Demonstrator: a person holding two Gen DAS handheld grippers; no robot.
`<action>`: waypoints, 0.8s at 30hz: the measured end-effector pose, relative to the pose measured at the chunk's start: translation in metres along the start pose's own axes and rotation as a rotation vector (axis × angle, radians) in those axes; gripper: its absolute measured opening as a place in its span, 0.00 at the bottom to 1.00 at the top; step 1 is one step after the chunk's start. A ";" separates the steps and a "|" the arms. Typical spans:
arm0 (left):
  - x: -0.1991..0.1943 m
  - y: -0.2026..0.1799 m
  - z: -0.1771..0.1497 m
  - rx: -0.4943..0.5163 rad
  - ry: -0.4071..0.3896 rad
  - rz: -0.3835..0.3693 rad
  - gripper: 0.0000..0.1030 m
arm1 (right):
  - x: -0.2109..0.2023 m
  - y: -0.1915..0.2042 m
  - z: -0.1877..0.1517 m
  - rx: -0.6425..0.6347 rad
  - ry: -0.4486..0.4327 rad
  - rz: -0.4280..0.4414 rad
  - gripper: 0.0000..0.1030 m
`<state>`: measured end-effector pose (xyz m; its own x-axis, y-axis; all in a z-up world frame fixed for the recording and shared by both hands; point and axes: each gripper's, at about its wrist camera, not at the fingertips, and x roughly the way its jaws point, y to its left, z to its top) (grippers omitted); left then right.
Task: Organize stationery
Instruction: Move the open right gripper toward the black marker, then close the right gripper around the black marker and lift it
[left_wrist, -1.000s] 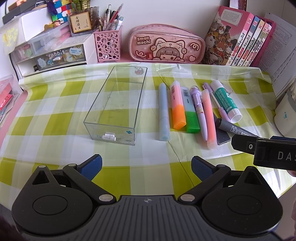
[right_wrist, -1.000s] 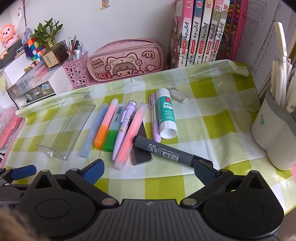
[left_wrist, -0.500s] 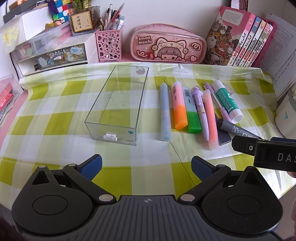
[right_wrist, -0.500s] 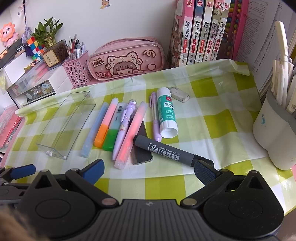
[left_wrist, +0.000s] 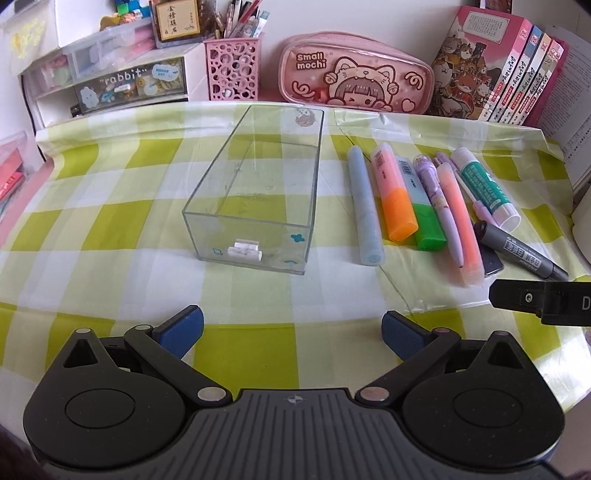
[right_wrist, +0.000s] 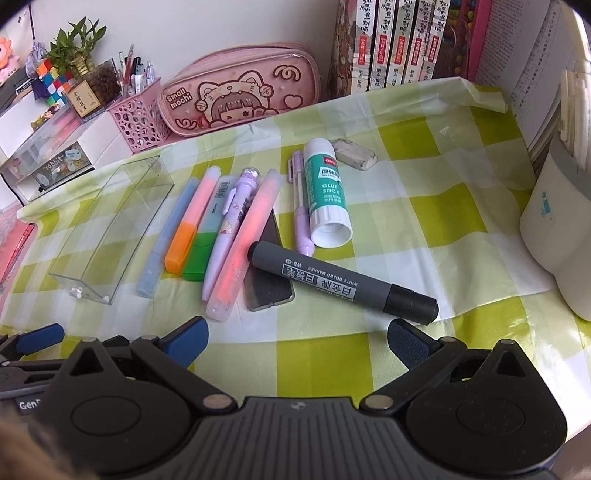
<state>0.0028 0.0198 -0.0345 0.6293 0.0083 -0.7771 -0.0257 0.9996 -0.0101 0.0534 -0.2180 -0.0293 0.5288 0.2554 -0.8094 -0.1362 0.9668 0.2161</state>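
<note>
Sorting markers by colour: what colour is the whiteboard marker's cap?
Black, on a grey barrel; the whiteboard marker shows best in the right wrist view.

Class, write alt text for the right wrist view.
An open right gripper hovers over a green-checked tablecloth, nearest a grey whiteboard marker. Beyond lie highlighters, pens and a glue stick, with an empty clear box to their left.

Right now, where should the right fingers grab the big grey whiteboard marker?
I'd grip the whiteboard marker across its grey barrel, near the middle, coming straight down from above. It lies flat and slanted, its far end resting over the dark flat case, so the cap half is clearer. The right gripper is open just in front of it.
</note>
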 end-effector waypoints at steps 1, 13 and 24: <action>0.002 0.000 0.000 0.004 -0.002 0.015 0.95 | 0.001 0.001 -0.002 -0.021 -0.023 -0.009 1.00; 0.012 0.004 -0.002 0.015 -0.128 0.013 0.95 | 0.011 0.003 -0.024 -0.204 -0.188 -0.063 1.00; 0.016 0.014 -0.003 0.043 -0.170 -0.017 0.95 | 0.014 -0.021 -0.018 -0.248 -0.219 -0.021 1.00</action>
<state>0.0107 0.0340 -0.0491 0.7519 -0.0076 -0.6593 0.0167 0.9998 0.0075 0.0488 -0.2343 -0.0550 0.6973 0.2545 -0.6701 -0.3089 0.9503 0.0394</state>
